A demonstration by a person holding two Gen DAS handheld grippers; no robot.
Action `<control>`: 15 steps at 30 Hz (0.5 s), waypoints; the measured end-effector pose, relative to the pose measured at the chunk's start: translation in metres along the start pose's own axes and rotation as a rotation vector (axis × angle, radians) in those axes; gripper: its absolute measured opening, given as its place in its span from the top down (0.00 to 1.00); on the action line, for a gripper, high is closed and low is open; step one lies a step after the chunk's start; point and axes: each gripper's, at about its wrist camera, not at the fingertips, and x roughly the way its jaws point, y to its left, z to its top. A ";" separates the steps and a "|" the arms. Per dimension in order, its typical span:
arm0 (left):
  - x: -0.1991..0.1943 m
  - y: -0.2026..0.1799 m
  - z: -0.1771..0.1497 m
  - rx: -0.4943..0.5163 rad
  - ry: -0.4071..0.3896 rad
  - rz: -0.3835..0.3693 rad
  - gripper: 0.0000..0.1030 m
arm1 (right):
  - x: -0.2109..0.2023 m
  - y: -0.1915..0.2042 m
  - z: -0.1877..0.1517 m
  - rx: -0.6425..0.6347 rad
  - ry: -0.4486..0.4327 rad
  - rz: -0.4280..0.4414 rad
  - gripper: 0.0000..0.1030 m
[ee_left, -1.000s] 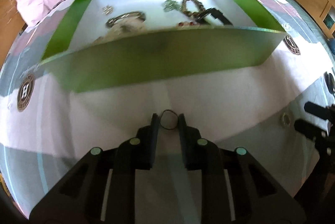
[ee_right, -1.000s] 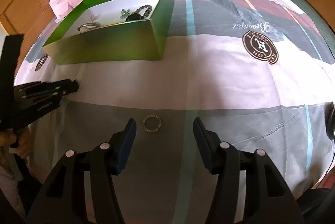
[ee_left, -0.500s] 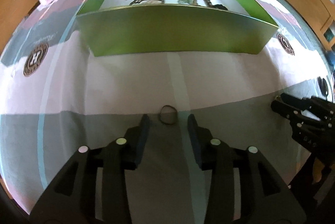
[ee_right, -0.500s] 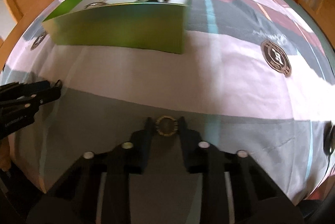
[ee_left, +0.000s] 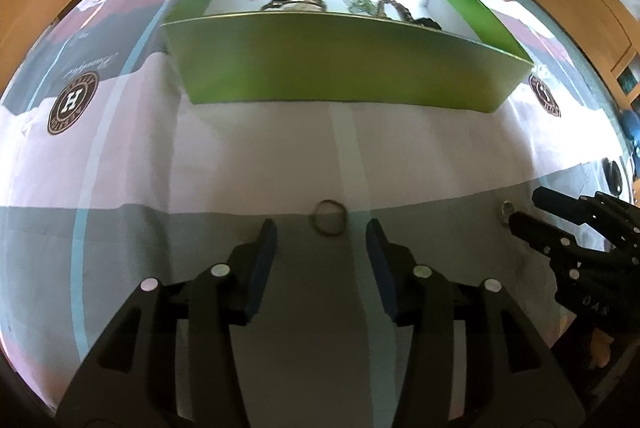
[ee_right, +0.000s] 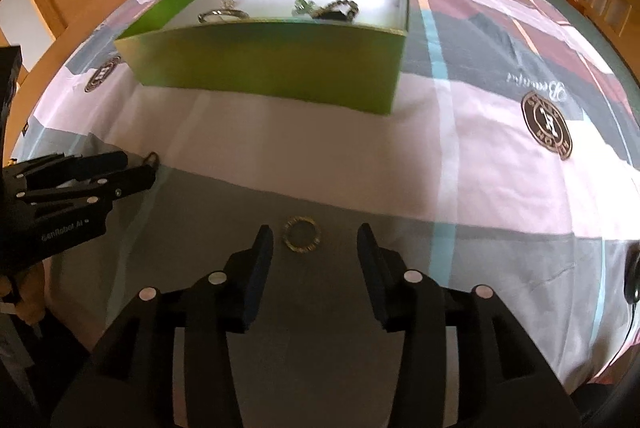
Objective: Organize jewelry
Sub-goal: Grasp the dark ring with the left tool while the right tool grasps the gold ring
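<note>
Left gripper (ee_left: 322,232) spread wide around thin dark ring (ee_left: 329,223) on bedsheet (ee_left: 280,156); right gripper (ee_right: 316,238) wide around gold ring (ee_right: 302,234), maybe beaded; green box (ee_left: 340,68) beyond

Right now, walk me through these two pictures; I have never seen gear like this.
A person holds a two-finger gripper in each hand, each carrying a forward-looking fisheye camera. One picture comes from the left gripper, the other from the right gripper. Both are open and hold nothing. They hover over a bed with a patterned sheet. A thin dark ring lies just ahead of the left one; a beaded gold ring lies between the right one's fingers. Beyond stands an open green box already holding bracelets and other jewelry.
</note>
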 end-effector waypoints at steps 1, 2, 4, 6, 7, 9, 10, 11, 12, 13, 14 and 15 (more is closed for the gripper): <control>0.001 -0.002 0.000 0.007 0.001 0.005 0.55 | 0.001 -0.001 -0.002 0.006 0.005 0.001 0.57; 0.002 -0.005 0.001 0.013 0.001 0.012 0.55 | 0.002 -0.001 -0.003 0.008 0.008 0.004 0.57; 0.004 -0.008 0.002 0.024 0.000 0.034 0.55 | 0.004 0.001 -0.004 0.004 0.010 -0.001 0.57; 0.006 -0.011 0.003 0.035 -0.002 0.058 0.55 | 0.006 0.006 -0.003 -0.008 0.006 -0.017 0.57; 0.007 -0.012 0.003 0.039 -0.004 0.072 0.55 | 0.007 0.008 -0.003 -0.013 0.006 -0.024 0.57; 0.008 -0.013 0.003 0.043 -0.010 0.094 0.55 | 0.009 0.013 -0.002 -0.019 0.004 -0.044 0.57; 0.008 -0.014 0.004 0.046 -0.012 0.099 0.55 | 0.011 0.015 -0.001 -0.020 0.005 -0.051 0.57; 0.009 -0.015 0.004 0.051 -0.015 0.106 0.55 | 0.012 0.016 -0.001 -0.016 0.006 -0.055 0.57; 0.009 -0.016 0.003 0.054 -0.016 0.110 0.55 | 0.013 0.016 -0.001 -0.013 0.006 -0.055 0.57; 0.008 -0.017 0.003 0.059 -0.019 0.115 0.55 | 0.013 0.017 -0.001 -0.012 0.006 -0.057 0.57; 0.008 -0.018 0.003 0.063 -0.022 0.118 0.56 | 0.013 0.017 -0.001 -0.011 0.006 -0.057 0.57; 0.008 -0.019 0.003 0.063 -0.023 0.120 0.56 | 0.013 0.017 -0.001 -0.009 0.006 -0.057 0.57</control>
